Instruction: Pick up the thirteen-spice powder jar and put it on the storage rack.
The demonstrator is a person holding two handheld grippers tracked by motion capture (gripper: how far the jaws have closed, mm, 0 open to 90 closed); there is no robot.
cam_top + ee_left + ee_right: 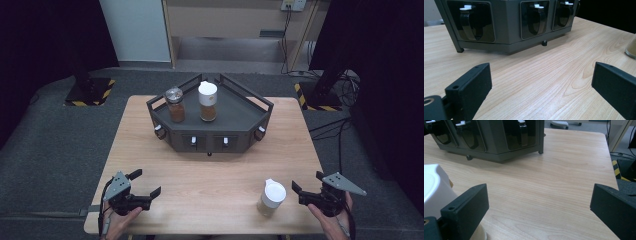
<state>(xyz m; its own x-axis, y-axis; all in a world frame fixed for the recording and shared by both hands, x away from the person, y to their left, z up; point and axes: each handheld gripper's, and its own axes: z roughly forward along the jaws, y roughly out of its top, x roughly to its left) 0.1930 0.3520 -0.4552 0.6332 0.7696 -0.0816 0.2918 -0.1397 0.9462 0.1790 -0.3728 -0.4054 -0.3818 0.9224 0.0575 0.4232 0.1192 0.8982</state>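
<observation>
A dark grey angular rack [235, 107] stands at the back middle of the wooden table [210, 175]. On it are a silver-lidded spice jar [175, 105] and a white-lidded spice jar [208, 101], both upright. A third white-capped jar [271, 197] stands near the table's front right; its cap [434, 187] is at the left of the right gripper view. My left gripper [146, 183] is open at the front left, empty. My right gripper [307, 181] is open just right of the third jar, not touching it. The rack's front [506, 22] fills the top of the left gripper view.
The rack's front face carries hooks with white clips [193, 141]. Beyond the table lie grey floor mats, stands with yellow-black tape [90, 92] and cables [345, 85] at the right. Bare wood lies between the rack and both grippers.
</observation>
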